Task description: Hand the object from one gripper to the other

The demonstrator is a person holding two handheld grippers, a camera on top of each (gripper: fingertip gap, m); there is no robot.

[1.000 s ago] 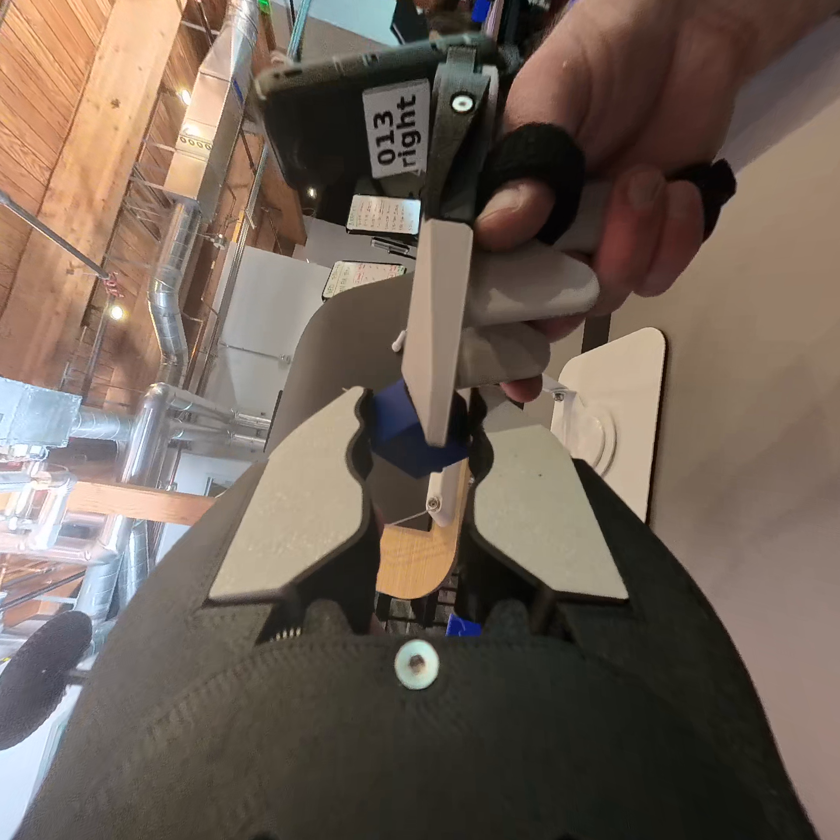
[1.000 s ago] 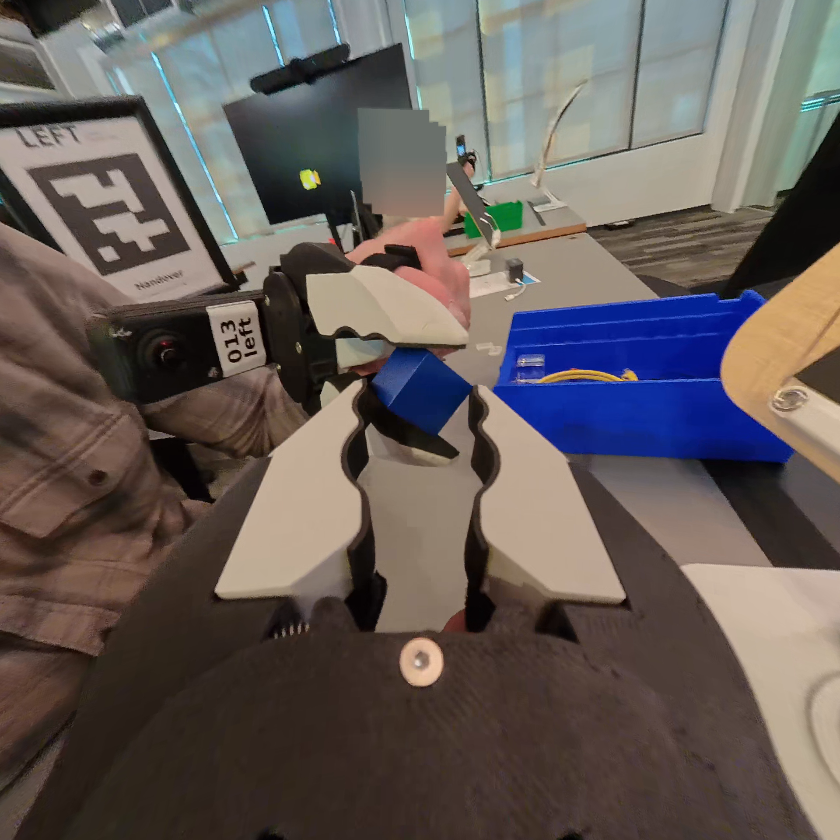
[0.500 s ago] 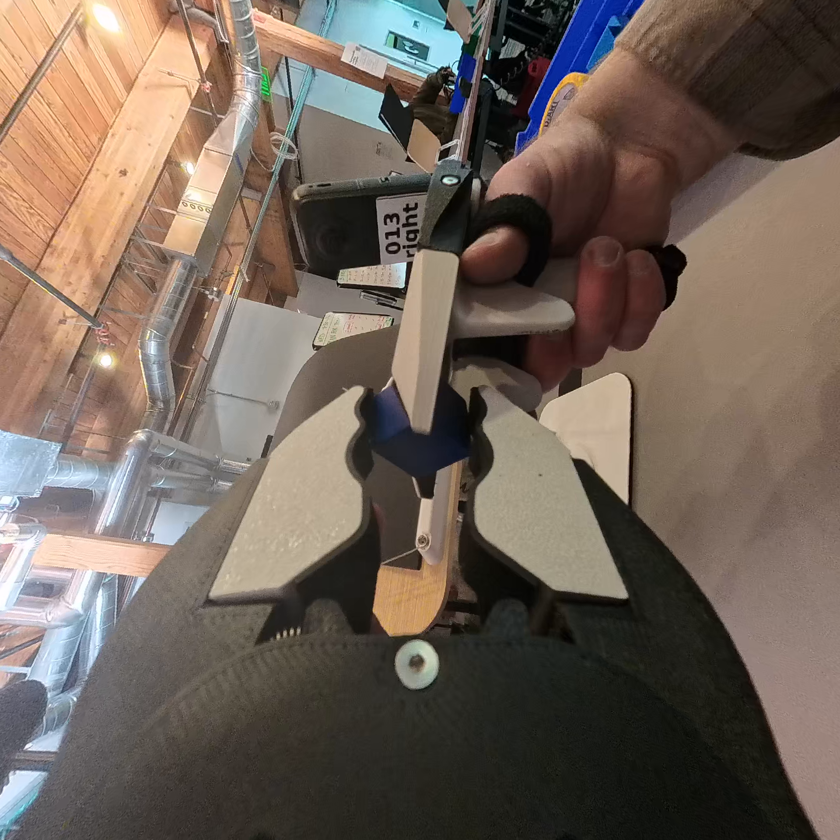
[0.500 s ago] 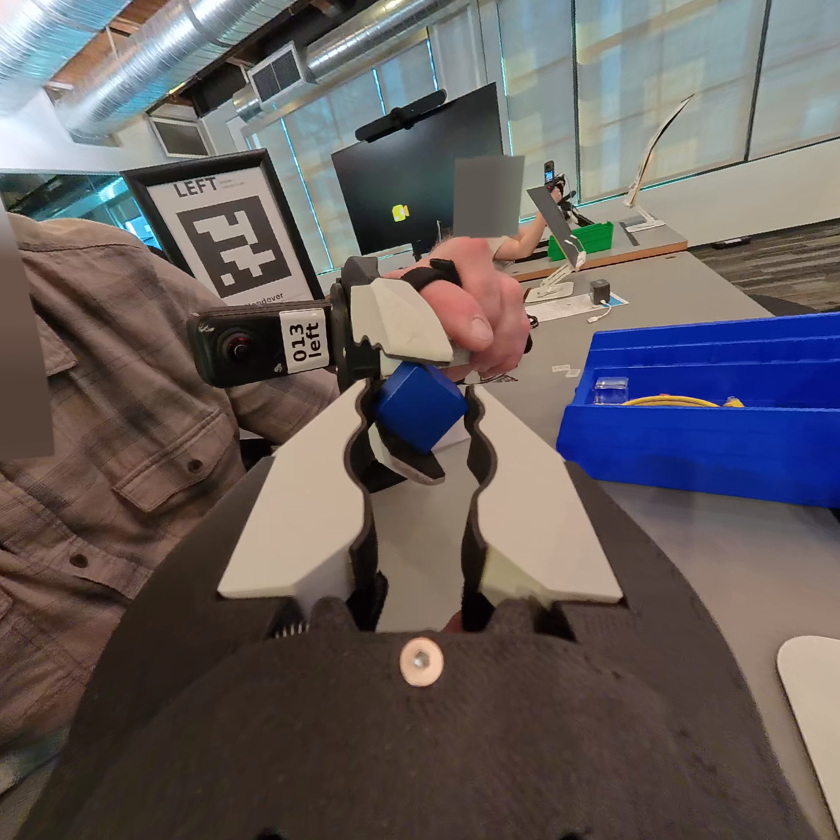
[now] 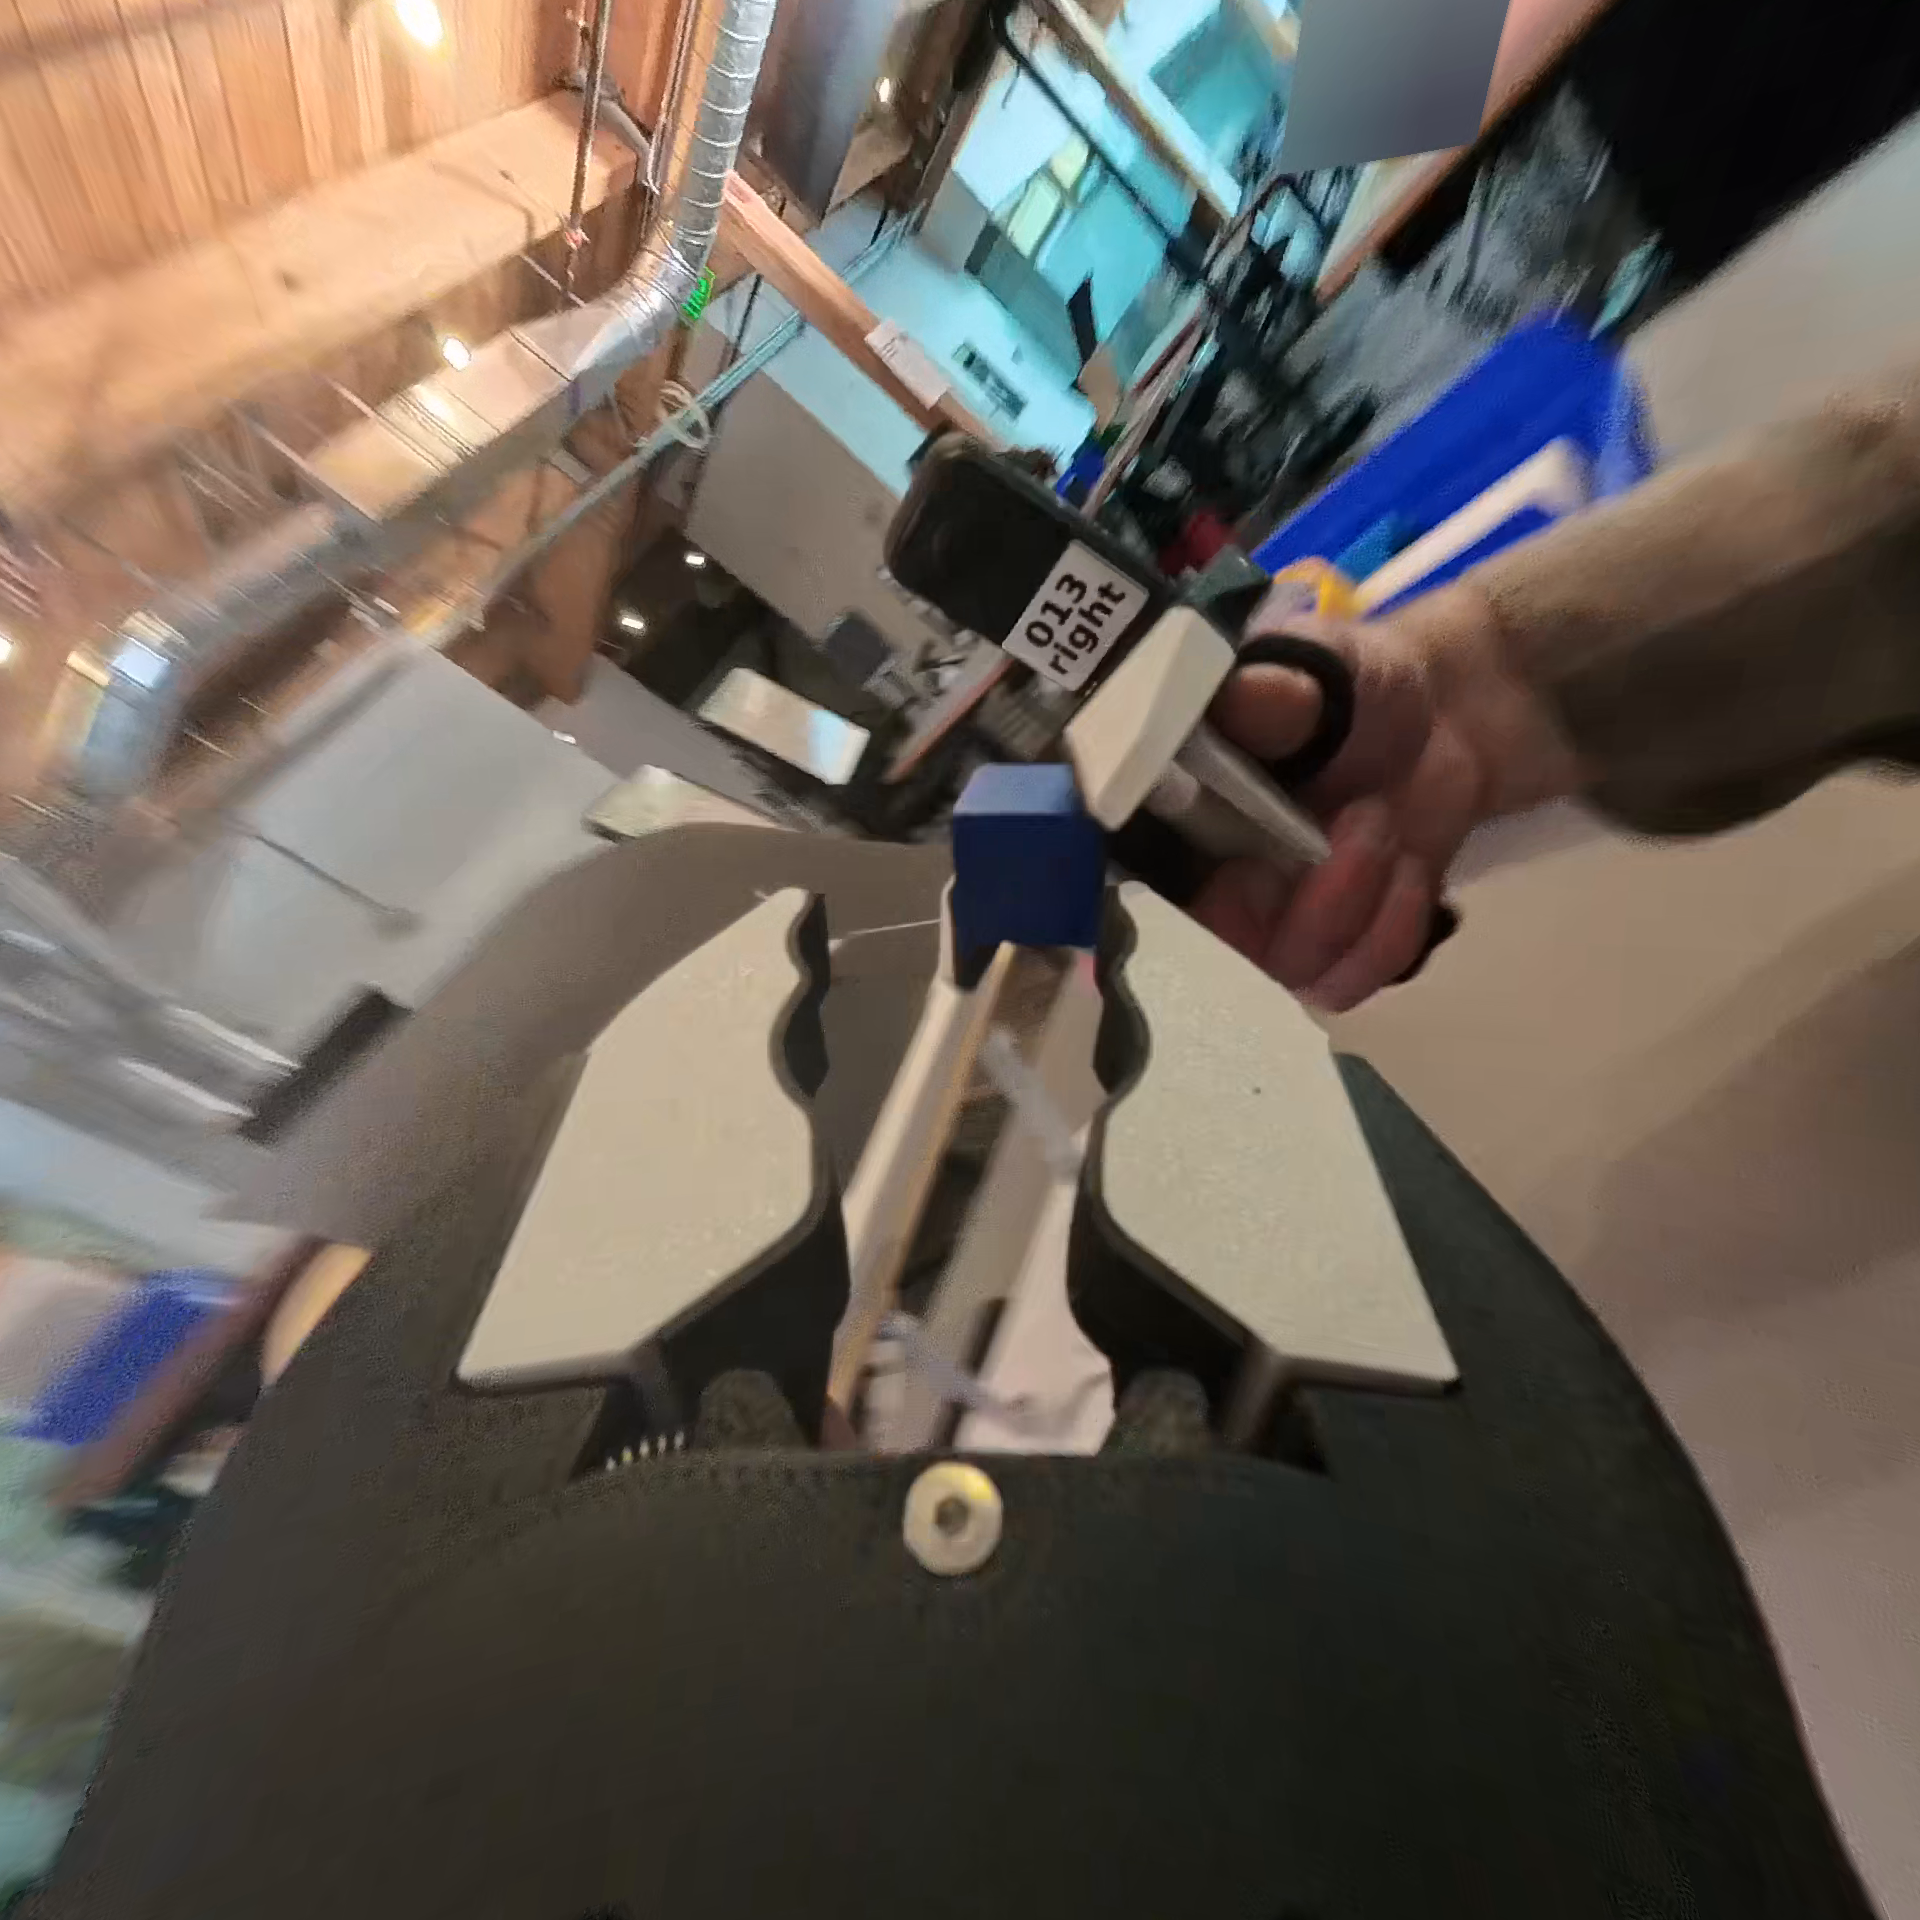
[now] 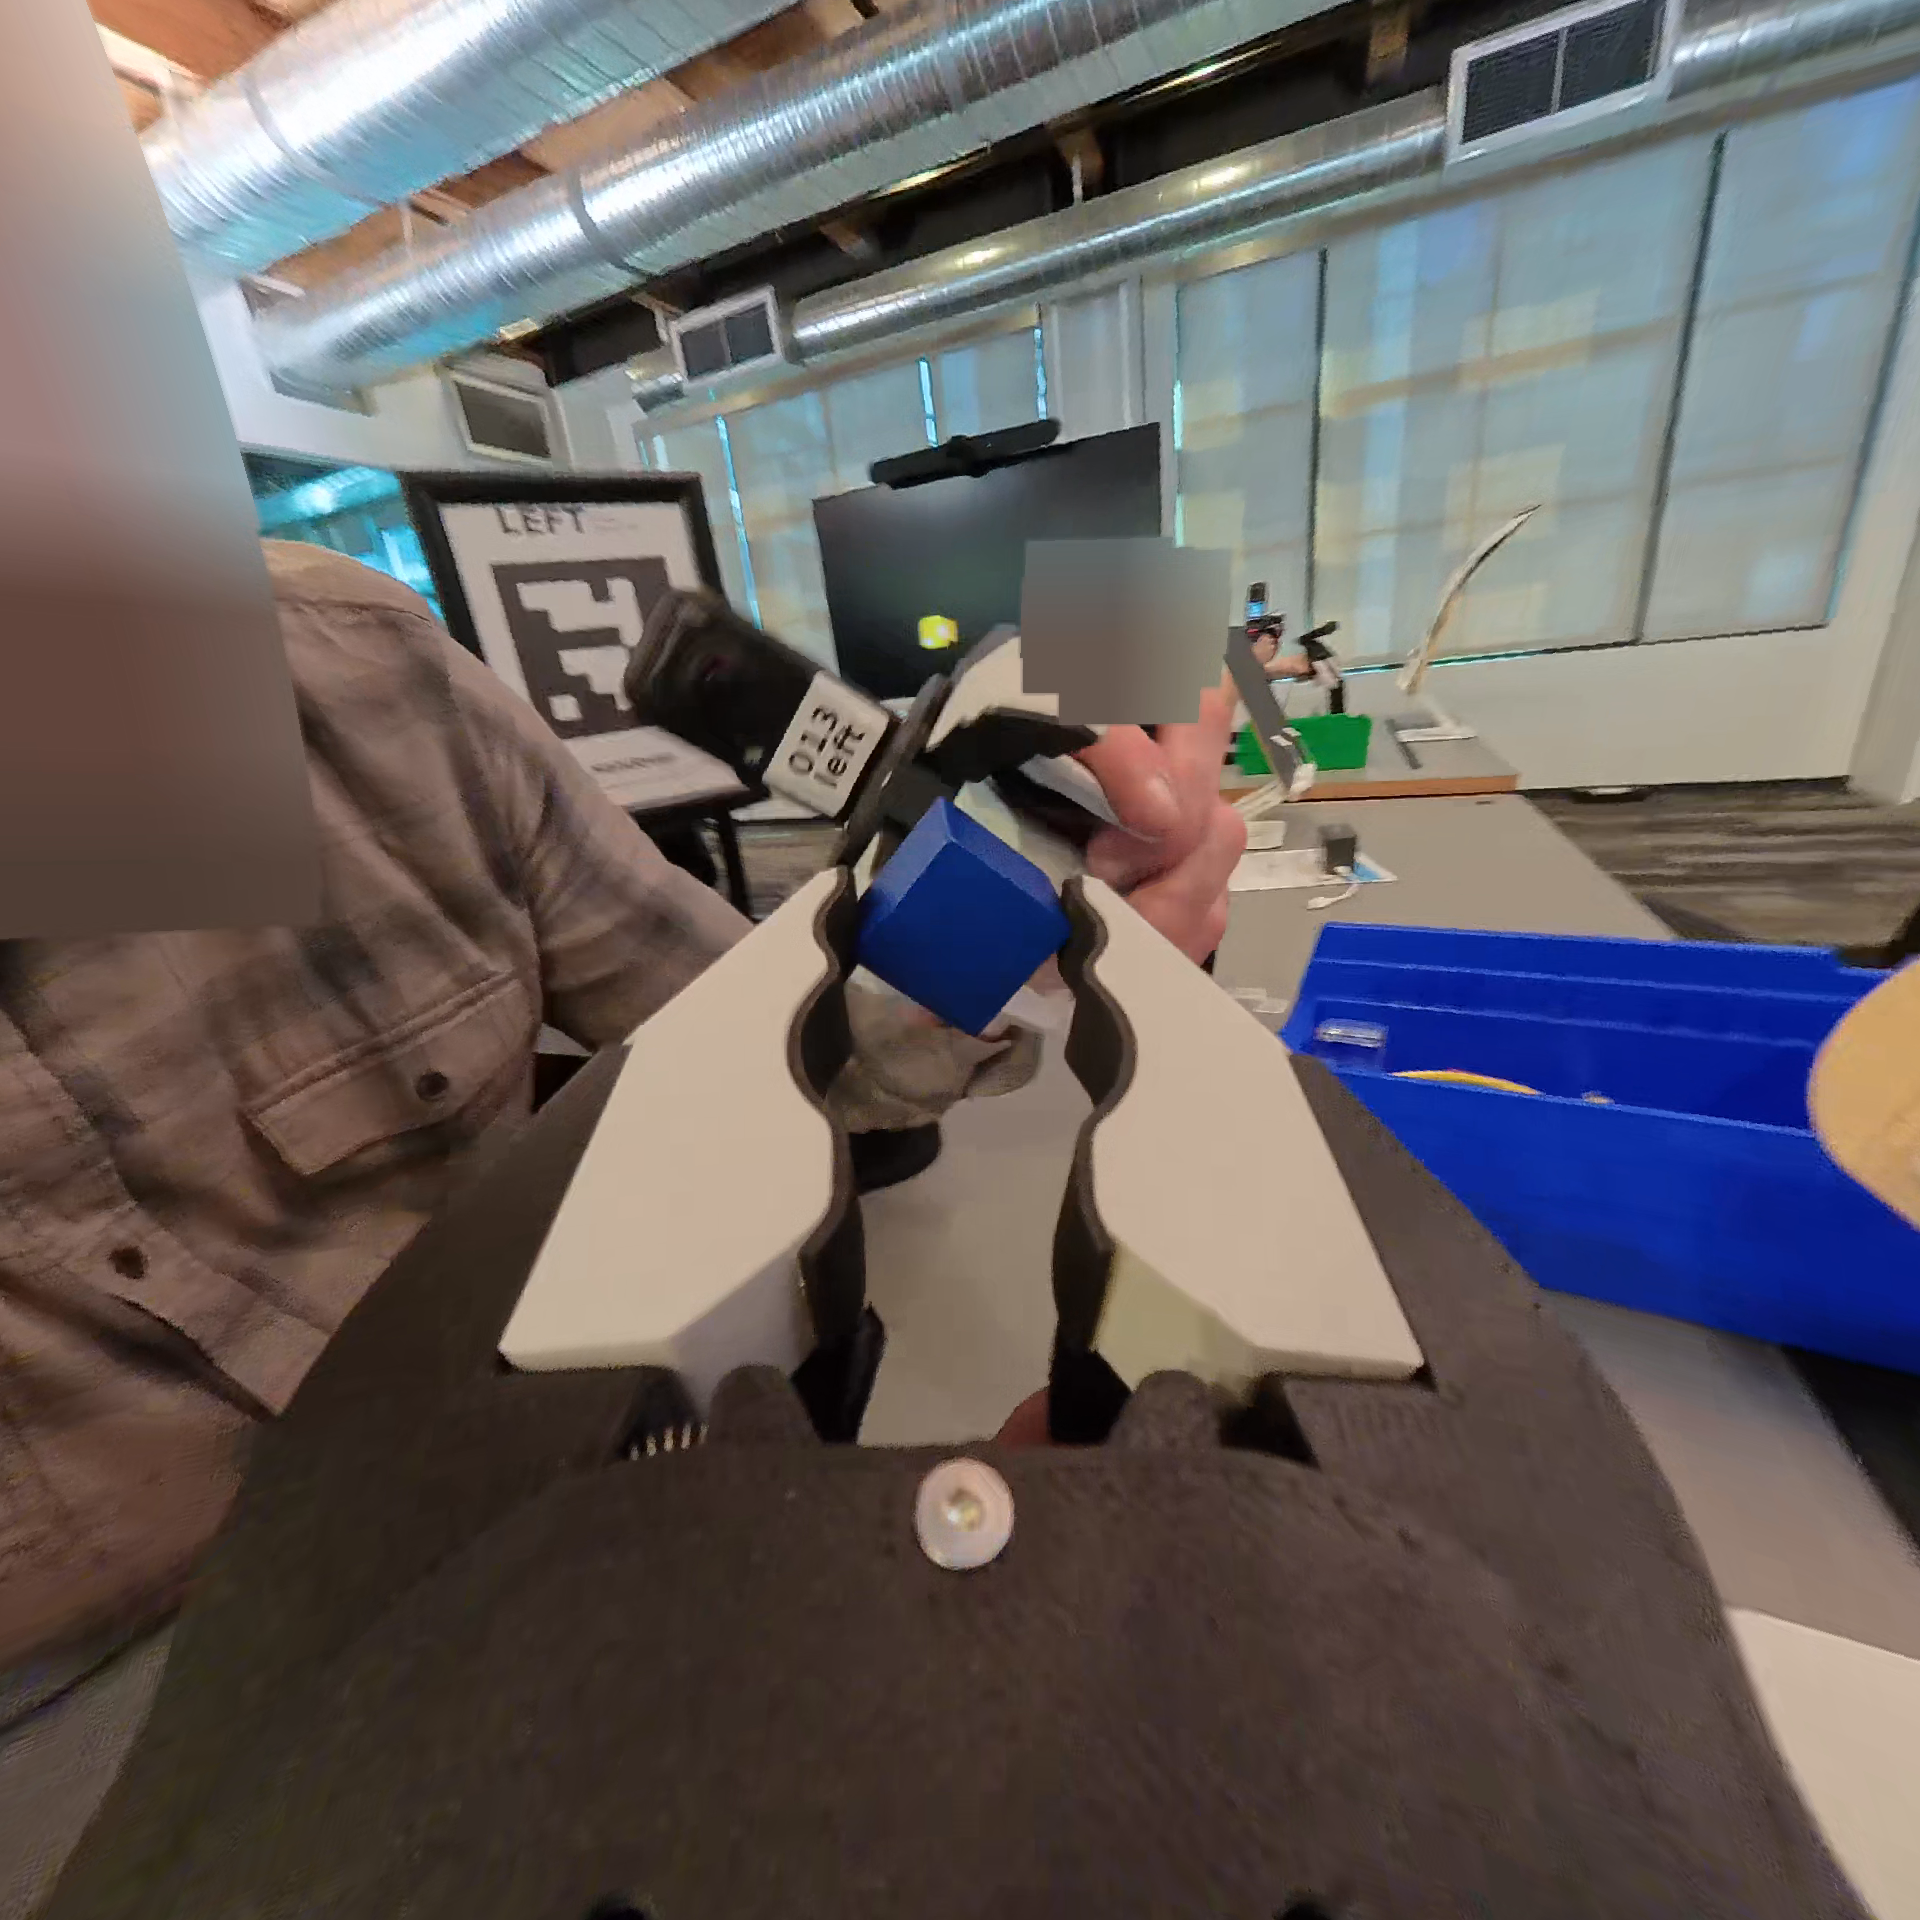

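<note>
Block [image 6: 961, 923] sits clamped between your right gripper [image 6: 956, 914] fingers, while your left gripper [image 5: 966, 935] is spread open beside it.

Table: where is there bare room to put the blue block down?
Bare grey table shows under the right claw holding the block, left of the blue bin. More lies past the bin, before small clutter. The bin holds things: crowded.

Bright daylight through the windows [image 6: 1455, 416] — left wrist view motion-blurred, both fisheye-bent at the edges.
</note>
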